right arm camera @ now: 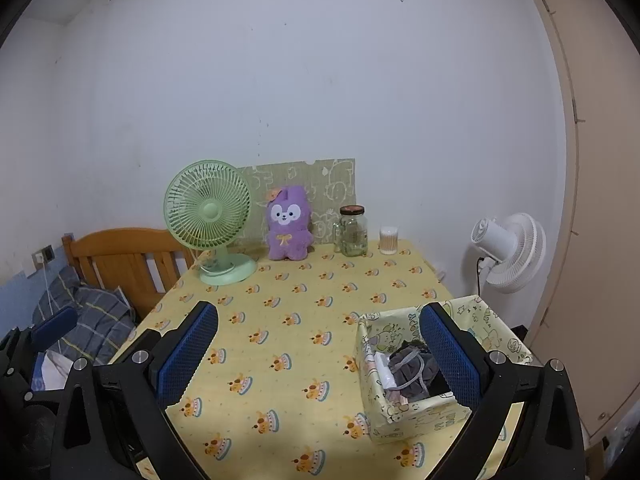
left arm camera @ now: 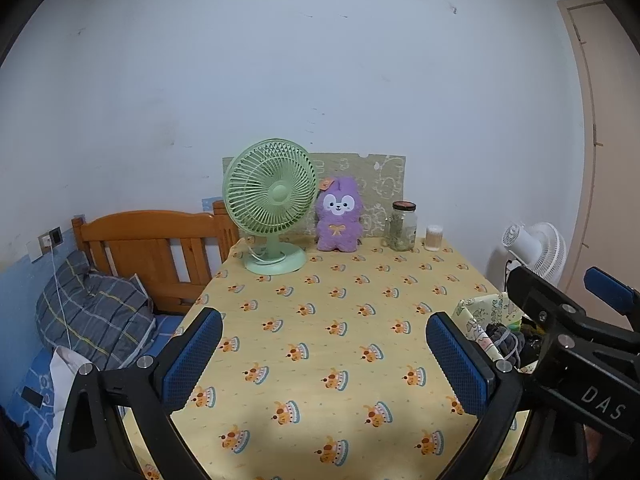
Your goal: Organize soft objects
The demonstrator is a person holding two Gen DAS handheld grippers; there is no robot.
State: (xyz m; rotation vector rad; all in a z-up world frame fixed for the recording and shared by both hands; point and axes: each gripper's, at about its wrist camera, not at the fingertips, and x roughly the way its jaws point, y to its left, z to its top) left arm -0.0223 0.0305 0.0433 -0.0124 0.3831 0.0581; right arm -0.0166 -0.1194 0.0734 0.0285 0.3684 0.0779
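A purple plush bunny [left arm camera: 339,215] stands upright at the back of the table; it also shows in the right wrist view [right arm camera: 288,223]. A pale patterned storage box [right arm camera: 404,412] at the table's right front holds dark and grey soft items [right arm camera: 412,368]; it is partly hidden by the right gripper body in the left wrist view [left arm camera: 480,312]. My left gripper [left arm camera: 324,356] is open and empty above the table's front. My right gripper [right arm camera: 318,354] is open and empty, its right finger [right arm camera: 452,360] in front of the box.
A green desk fan [left arm camera: 268,204], a glass jar [left arm camera: 402,226] and a small cotton-swab cup [left arm camera: 433,237] stand along the back of the yellow tablecloth [left arm camera: 320,320]. A wooden bed with a grey plaid pillow [left arm camera: 92,316] is left. A white floor fan [right arm camera: 508,252] is right.
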